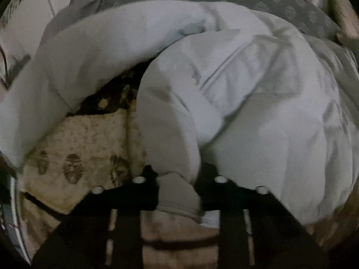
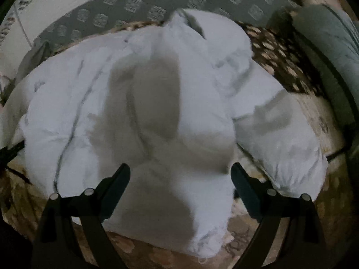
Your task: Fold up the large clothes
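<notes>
A large white puffy jacket [image 2: 139,103] lies bunched on a patterned beige and brown bedcover [image 2: 291,71]. In the left wrist view my left gripper [image 1: 177,179] is shut on a sleeve cuff [image 1: 177,197] of the jacket [image 1: 258,103], and the sleeve rises in an arc from the fingers. In the right wrist view my right gripper [image 2: 180,174] is open, its two black fingers standing wide apart over the near part of the jacket, holding nothing.
A grey patterned headboard or cushion [image 2: 157,2] runs along the far edge of the bed. A grey-green bolster [image 2: 332,35] lies at the right. The bedcover [image 1: 80,148] shows bare at the left under the lifted sleeve.
</notes>
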`<move>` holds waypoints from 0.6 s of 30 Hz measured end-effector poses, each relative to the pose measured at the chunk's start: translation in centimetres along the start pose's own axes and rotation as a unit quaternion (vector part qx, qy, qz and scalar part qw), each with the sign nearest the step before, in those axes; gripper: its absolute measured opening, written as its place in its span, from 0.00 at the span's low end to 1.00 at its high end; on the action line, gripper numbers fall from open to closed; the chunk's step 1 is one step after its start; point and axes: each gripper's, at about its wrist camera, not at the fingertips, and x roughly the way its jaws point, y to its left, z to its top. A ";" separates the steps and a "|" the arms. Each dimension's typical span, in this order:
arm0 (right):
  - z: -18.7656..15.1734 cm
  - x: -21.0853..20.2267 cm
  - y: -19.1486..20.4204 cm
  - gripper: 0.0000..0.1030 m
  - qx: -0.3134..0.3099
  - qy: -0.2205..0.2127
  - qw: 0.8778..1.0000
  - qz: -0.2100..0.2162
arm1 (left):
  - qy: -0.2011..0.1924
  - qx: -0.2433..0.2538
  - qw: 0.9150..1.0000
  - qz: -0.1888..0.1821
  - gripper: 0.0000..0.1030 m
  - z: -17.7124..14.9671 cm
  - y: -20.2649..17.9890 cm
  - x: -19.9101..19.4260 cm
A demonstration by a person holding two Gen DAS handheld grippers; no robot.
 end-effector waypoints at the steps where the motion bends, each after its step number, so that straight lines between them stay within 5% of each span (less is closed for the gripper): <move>1: -0.1 0.1 -0.4 0.89 0.007 0.005 1.000 -0.003 | -0.005 0.008 1.000 0.006 0.14 -0.6 -0.4 -0.9; 8: -1.7 -3.0 -2.9 0.89 0.065 -0.020 0.998 0.016 | -0.111 0.037 0.993 0.001 0.13 -6.1 -1.9 -13.9; 13: -1.9 -6.4 -6.3 0.89 0.129 -0.082 0.988 0.030 | -0.158 -0.037 0.987 -0.021 0.14 -7.6 1.0 -20.3; 16: -2.1 -6.5 -8.8 0.89 0.179 -0.087 0.980 0.031 | -0.155 -0.078 0.984 -0.030 0.28 -6.8 2.1 -21.1; 18: -2.2 -5.9 -11.3 0.90 0.219 -0.088 0.972 0.023 | -0.160 -0.085 0.983 -0.017 0.47 -6.0 2.1 -21.2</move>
